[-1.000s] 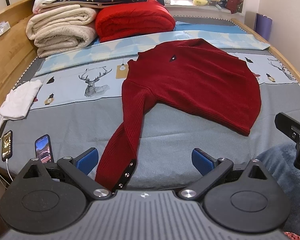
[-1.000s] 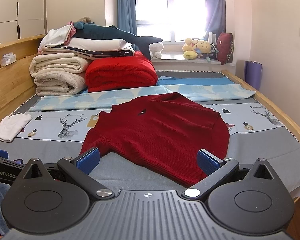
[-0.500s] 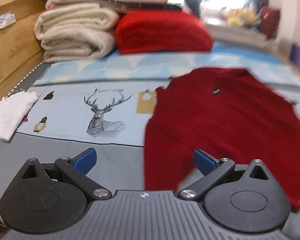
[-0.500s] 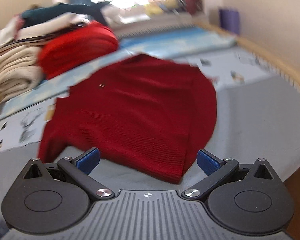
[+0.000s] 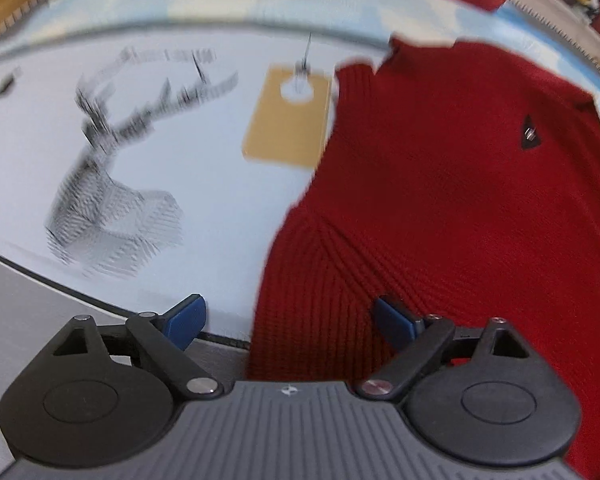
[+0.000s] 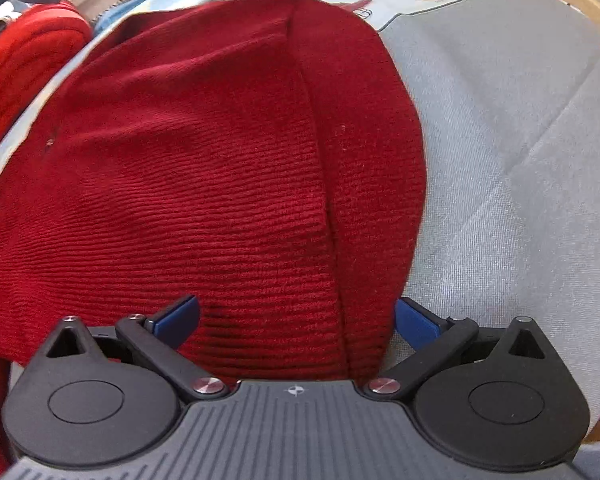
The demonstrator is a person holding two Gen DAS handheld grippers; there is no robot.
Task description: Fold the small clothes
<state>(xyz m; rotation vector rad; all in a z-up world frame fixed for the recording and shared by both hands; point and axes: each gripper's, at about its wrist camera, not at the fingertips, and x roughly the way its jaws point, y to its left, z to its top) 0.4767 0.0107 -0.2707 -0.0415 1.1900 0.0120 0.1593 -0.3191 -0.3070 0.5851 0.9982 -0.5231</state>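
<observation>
A dark red ribbed sweater (image 5: pixel 440 184) lies spread on the bed. In the left wrist view my left gripper (image 5: pixel 290 322) hovers close over the sweater's left shoulder and sleeve seam. Its jaws are wide and closing, the sleeve edge lies between the blue pads, and neither pad presses on it. In the right wrist view the same sweater (image 6: pixel 204 184) fills the frame. My right gripper (image 6: pixel 296 320) stands open over its folded right side near the hem, with the fold between the pads but not pinched.
The bed sheet (image 5: pixel 148 148) is pale blue with a deer print and a tan tag print (image 5: pixel 288 120). A grey sheet area (image 6: pixel 512 160) lies right of the sweater. A wooden bed rail (image 6: pixel 572 0) runs at the far right. A red folded blanket (image 6: pixel 16 68) sits at the back.
Both grippers have come down and forward, close over the sweater. The left now points at the shoulder, the right at the folded right side. The left jaws have narrowed slightly.
</observation>
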